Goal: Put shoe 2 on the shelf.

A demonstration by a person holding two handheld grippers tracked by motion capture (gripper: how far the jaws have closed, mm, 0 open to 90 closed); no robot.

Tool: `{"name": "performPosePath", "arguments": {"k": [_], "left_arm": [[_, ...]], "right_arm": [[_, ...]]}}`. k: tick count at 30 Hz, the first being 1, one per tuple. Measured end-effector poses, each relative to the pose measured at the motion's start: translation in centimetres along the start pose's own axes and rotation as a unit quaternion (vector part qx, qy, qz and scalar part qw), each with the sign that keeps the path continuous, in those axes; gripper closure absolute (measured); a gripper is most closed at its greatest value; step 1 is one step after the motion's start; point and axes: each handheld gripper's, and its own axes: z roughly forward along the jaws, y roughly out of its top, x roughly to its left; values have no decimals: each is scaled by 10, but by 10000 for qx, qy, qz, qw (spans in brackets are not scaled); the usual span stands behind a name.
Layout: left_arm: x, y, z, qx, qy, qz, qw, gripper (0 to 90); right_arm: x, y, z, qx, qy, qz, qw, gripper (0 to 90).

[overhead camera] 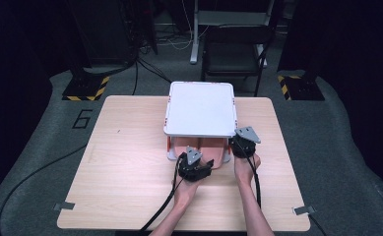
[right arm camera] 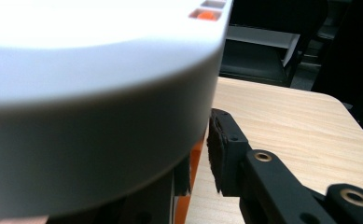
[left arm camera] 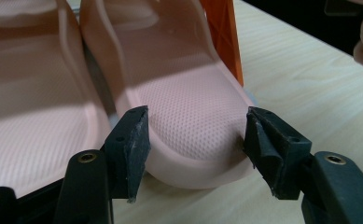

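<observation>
From the high view, a white-topped rack (overhead camera: pixel 200 109) stands on the table (overhead camera: pixel 125 162) with pink slippers (overhead camera: pixel 201 147) under its lid. In the left gripper view, the left gripper (left arm camera: pixel 195 140) straddles the right-hand slipper's (left arm camera: pixel 188 112) heel, jaws parted, pads not pressing. In the right gripper view, the right gripper (right arm camera: pixel 198 154) is clamped on the rack's orange side post (right arm camera: pixel 195 156).

Left gripper (left arm camera: pixel 195 151) agape; right gripper (right arm camera: pixel 200 154) clamped

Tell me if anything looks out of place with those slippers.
The pink slippers stick out past the front of the white rack, heels overhanging onto the table. Otherwise they sit side by side, undamaged. The left gripper straddles one heel.
</observation>
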Motion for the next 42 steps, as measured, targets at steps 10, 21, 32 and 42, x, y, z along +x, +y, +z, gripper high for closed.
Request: {"name": "performPosePath", "arguments": {"k": [10, 21, 32, 42], "left_arm": [[-9, -10, -13, 270, -38, 401, 9988, 400], [-2, -1, 12, 263, 117, 266, 9992, 399], [2, 2, 22, 199, 126, 113, 9997, 394], [3, 2, 20, 190, 80, 115, 9997, 388]], "right_arm": [[1, 0, 0, 0, -6, 16, 10000, 790], [1, 0, -1, 52, -24, 74, 10000, 790], [1, 0, -1, 72, -43, 96, 9999, 793], [1, 0, -1, 63, -37, 75, 9999, 793]]}}
